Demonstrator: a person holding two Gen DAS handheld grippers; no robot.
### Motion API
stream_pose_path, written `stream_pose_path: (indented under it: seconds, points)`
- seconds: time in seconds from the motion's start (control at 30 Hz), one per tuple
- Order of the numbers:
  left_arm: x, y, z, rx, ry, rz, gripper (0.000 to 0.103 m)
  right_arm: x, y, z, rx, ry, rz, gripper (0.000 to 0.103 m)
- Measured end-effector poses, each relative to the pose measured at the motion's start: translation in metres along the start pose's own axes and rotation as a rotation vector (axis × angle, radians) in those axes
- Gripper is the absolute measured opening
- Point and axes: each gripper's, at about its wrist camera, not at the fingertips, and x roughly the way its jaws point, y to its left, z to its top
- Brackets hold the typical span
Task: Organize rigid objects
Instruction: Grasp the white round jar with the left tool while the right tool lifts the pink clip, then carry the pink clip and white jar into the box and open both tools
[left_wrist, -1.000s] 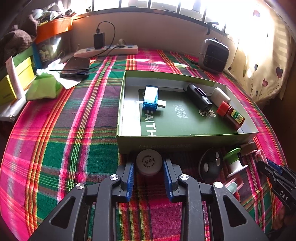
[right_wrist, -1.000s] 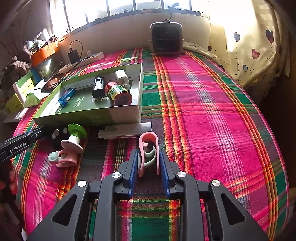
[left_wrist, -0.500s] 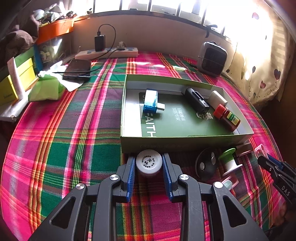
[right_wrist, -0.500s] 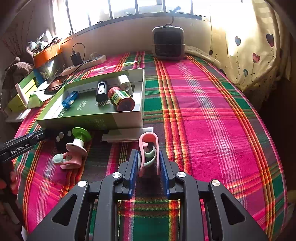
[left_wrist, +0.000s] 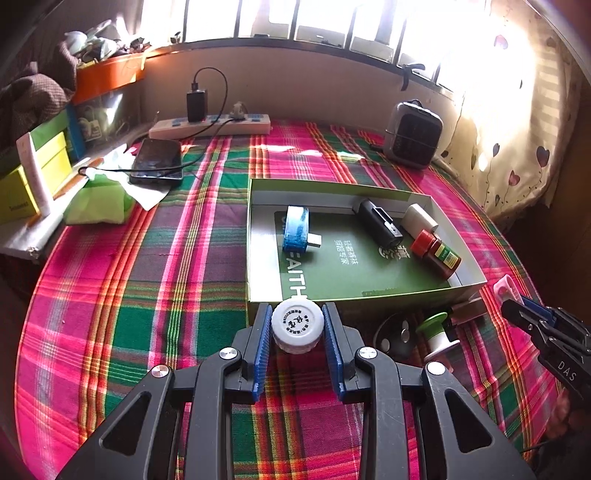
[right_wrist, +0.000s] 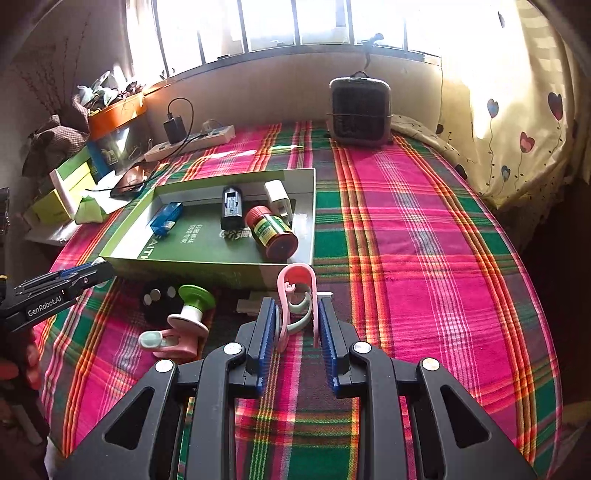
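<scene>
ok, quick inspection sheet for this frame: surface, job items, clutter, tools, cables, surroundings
Surface: plaid cloth over the whole work area.
Job's things: green box holds a blue USB adapter, black device, white plug and red-capped bottle. In front of the box: green spool, black disc, pink clip.
Clutter: phone, green tissue pack, yellow boxes.
Grippers: left tool shut on a white bottle cap; right tool shut on a pink hook clip.
Cables: power strip with black charger, cable to phone.
Surroundings: barred window, small heater, heart-print curtain.
</scene>
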Motion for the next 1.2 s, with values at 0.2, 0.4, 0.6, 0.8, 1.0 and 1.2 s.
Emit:
stream_pose_path:
  seconds: [0.2,0.4,0.6,0.8,1.0,1.2]
  points:
    - [-0.003,0.001,0.012,0.005,-0.016,-0.014,0.026,-0.001,0.011,0.016,-0.033,-0.011,0.045,0.025]
    - [0.003,0.002,0.023,0.011,-0.009,-0.026,0.026,0.009,0.025,0.037,-0.069,-0.003,0.088,0.025]
    - [0.013,0.004,0.031,0.006,-0.001,-0.033,0.026,0.024,0.038,0.06,-0.09,-0.005,0.134,0.025]
    - [0.025,0.004,0.038,0.002,0.009,-0.039,0.026,0.047,0.051,0.082,-0.124,0.02,0.168,0.025]
    - [0.038,0.002,0.043,0.008,0.027,-0.041,0.026,0.081,0.066,0.095,-0.138,0.08,0.215,0.025]
    - [0.049,0.002,0.045,0.012,0.046,-0.038,0.026,0.109,0.076,0.102,-0.156,0.131,0.237,0.025]
